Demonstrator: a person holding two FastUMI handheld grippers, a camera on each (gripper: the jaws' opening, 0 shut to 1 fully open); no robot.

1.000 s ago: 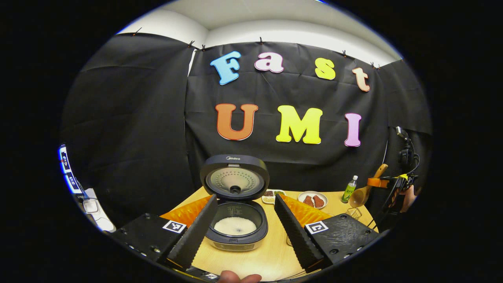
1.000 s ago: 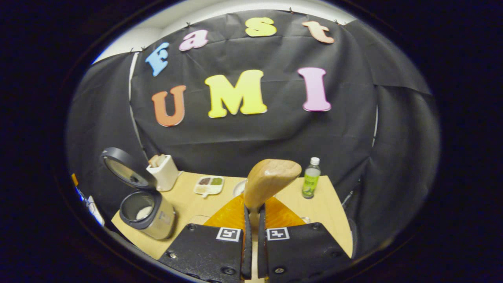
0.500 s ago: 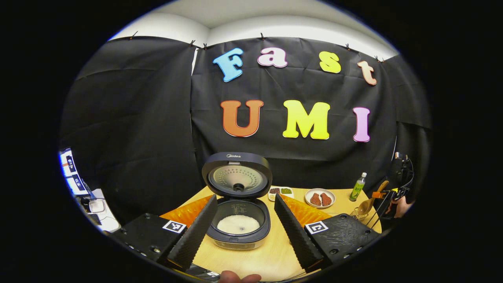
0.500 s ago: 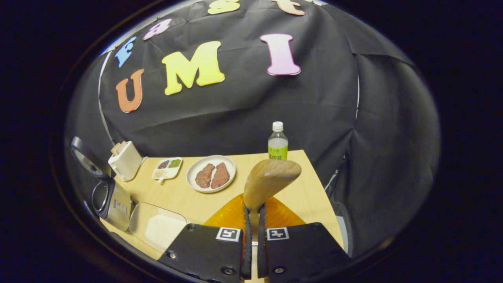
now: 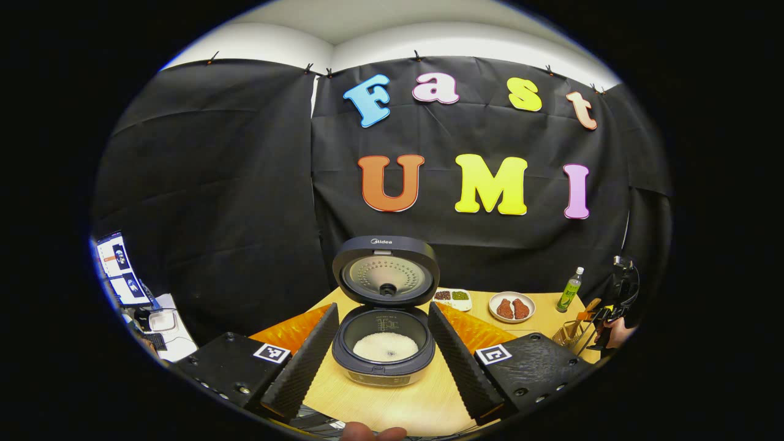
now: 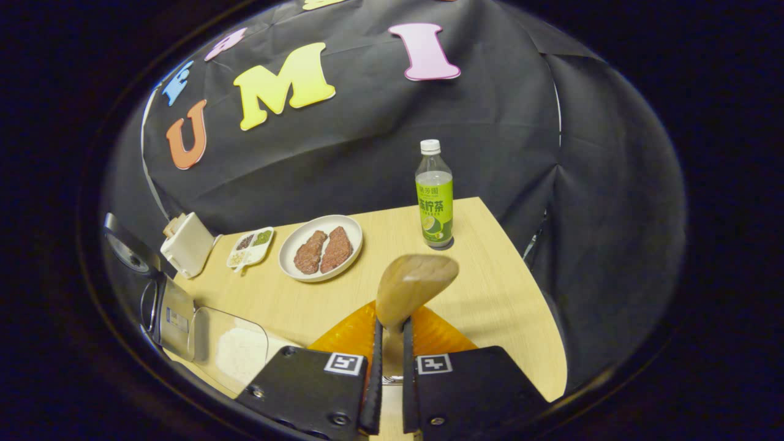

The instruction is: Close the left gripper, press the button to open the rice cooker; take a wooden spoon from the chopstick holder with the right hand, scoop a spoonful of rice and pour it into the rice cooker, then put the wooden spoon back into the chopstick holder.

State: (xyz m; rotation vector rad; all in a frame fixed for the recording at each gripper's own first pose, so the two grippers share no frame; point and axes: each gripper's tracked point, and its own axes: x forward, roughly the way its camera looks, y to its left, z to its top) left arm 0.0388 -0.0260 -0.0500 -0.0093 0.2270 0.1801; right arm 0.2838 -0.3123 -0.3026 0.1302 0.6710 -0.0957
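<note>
Right gripper (image 6: pixel 387 367) clamped on wooden spoon (image 6: pixel 411 286), bowl up at frame centre; chopstick holder (image 5: pixel 569 332) sits right below it, lower right of left gripper view; left gripper (image 5: pixel 383 361) open

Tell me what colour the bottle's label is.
The bottle has a bright green label under a white cap; the right gripper view shows it best.

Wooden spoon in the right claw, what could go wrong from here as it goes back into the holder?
1. The right claw grips the wooden spoon in a narrow pinch, so it could twist or slip on the way down.
2. The holder stands near the table edge; a hard push might tip it off.
3. The bottle stands close behind the spoon; a swing might knock it over.
</note>
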